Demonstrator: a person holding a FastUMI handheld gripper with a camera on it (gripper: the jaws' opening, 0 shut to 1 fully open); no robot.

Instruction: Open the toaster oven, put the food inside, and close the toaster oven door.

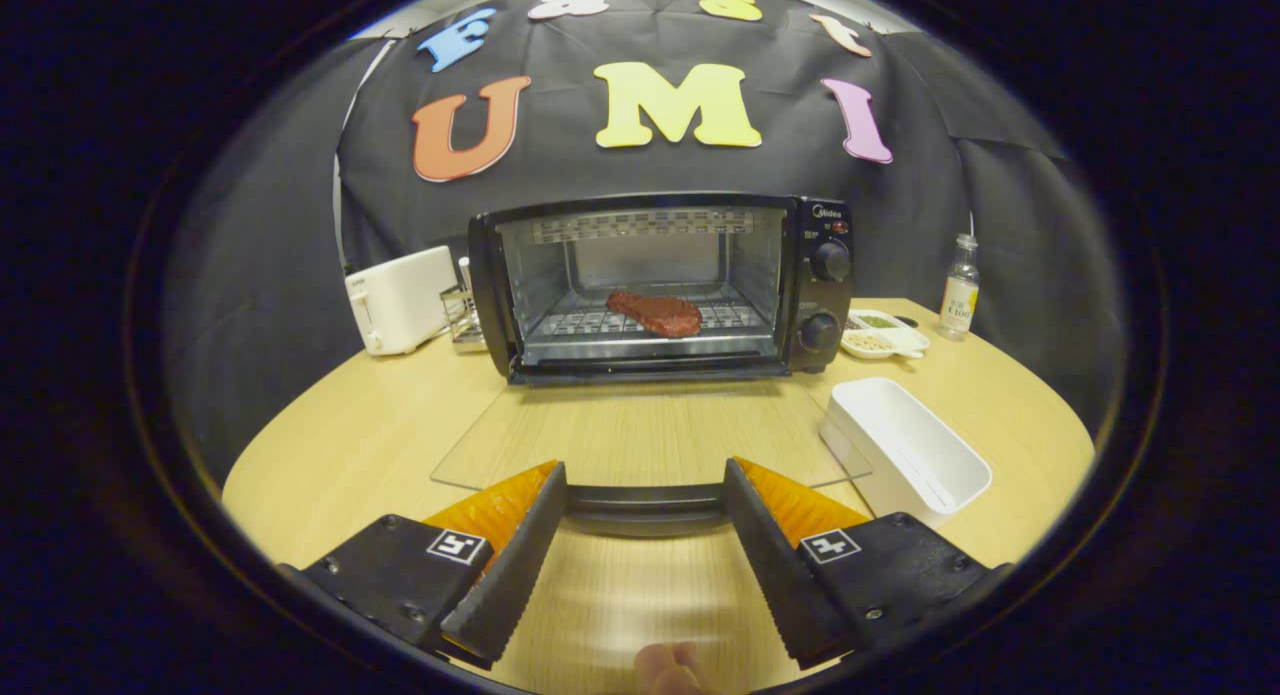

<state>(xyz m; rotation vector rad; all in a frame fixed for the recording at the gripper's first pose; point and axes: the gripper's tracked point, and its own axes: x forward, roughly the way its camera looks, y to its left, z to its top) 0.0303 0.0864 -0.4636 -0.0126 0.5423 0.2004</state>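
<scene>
Between the spread fingers point(645, 495) lies the door handle point(645, 503), steak point(655, 313) beyond.

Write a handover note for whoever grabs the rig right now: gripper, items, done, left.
Gripper: open, fingers either side of the dark handle of the folded-down glass door; not clamped.
Black toaster oven: open, door lying flat on the wooden table.
Reddish-brown piece of meat: on the wire rack inside the oven.
Done: door opened, food in.
Left: lift the door by the handle and shut it.
</scene>
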